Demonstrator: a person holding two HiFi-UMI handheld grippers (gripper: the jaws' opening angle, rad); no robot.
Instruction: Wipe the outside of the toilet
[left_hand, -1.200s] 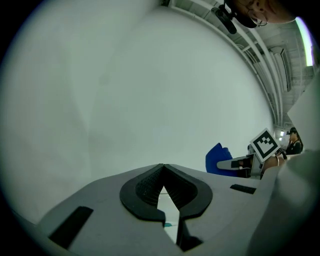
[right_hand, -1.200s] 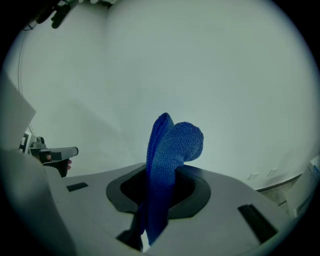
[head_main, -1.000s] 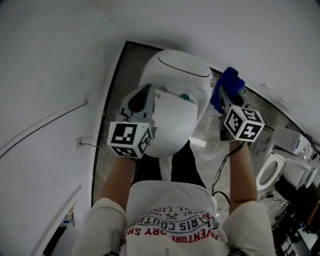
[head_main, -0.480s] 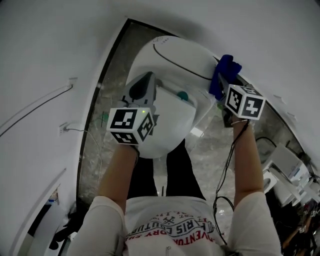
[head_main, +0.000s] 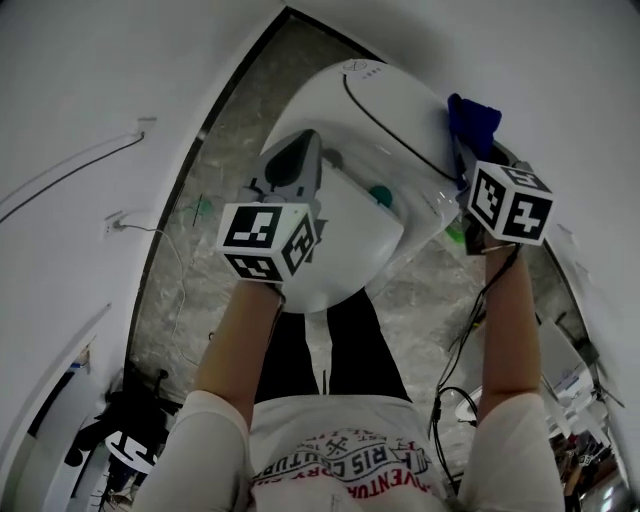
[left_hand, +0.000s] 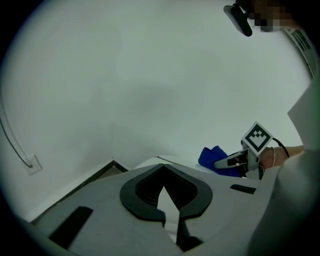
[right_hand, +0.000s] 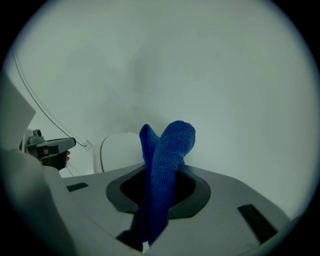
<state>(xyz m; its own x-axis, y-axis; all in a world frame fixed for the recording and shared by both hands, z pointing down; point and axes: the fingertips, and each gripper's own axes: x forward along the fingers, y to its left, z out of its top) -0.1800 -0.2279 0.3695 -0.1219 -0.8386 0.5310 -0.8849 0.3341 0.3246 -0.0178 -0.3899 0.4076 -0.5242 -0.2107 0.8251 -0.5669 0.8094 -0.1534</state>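
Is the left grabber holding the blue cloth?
No, the blue cloth is clamped in the right gripper, while the left gripper holds nothing.
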